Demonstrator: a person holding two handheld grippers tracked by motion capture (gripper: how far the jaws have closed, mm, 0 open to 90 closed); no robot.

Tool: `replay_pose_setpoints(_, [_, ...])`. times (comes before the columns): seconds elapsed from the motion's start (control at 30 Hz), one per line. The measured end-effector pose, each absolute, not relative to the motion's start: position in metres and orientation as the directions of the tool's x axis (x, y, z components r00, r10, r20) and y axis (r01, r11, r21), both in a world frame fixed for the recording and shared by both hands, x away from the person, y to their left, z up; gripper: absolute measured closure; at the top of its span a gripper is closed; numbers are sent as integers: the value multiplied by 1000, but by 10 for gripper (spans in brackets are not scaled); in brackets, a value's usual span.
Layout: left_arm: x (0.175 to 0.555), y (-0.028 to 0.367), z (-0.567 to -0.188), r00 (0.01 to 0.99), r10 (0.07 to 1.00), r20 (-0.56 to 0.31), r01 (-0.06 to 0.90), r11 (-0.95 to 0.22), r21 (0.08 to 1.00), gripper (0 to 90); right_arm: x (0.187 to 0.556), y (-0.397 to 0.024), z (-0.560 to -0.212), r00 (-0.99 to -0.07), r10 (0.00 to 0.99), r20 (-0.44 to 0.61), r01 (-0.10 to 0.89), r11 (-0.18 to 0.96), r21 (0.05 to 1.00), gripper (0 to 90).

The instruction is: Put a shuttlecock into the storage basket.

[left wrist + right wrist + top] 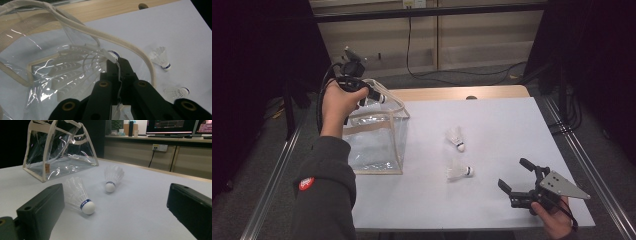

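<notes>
Where the left gripper (119,65) closes its jaws, we see them pinched shut on a shuttlecock (75,68) at the mouth of the transparent bag (377,137); in the left gripper view the white feathers fan out toward the bag's interior, and the cork end lies just at the jaw tips beneath the cream handle (120,42); whether the jaws also catch the bag's film we cannot tell. We place the bag at the table's (492,117) left edge, upright, its cream trim framing clear walls; the left hand (338,102) holds its gripper (379,97) above the bag's far rim. Two further shuttlecocks lie on the white surface near the table's middle, well apart from the bag: the farther shuttlecock (456,138) toward the far edge, the nearer shuttlecock (459,171) just behind it toward the near edge; both rest on their sides. Toward the near right corner we find the right gripper (517,175), jaws spread wide and holding nothing, pointing at the nearer shuttlecock (80,196); the right hand (554,217) grips it from the near edge.
</notes>
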State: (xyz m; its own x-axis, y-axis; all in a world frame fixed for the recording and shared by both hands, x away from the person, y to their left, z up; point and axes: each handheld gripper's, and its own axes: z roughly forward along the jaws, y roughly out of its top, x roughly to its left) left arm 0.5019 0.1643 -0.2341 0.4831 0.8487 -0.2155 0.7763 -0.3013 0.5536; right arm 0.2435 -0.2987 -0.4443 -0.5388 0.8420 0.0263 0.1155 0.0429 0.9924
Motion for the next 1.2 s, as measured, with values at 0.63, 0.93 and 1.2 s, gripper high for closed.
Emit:
replay_pose_setpoints(0.63, [508, 175, -245, 448, 868, -213, 792, -274, 546, 891, 244, -299, -444, -542, 840, 27, 112, 40, 993, 10])
replay_pose_setpoints(0.93, [511, 184, -251, 424, 882, -206, 801, -259, 540, 890, 244, -299, -445, -546, 838, 23, 111, 45, 993, 10])
replay_pose_setpoints(1.2, [515, 189, -257, 404, 892, -201, 806, -243, 540, 874, 244, -298, -445, -548, 836, 22, 109, 45, 993, 10])
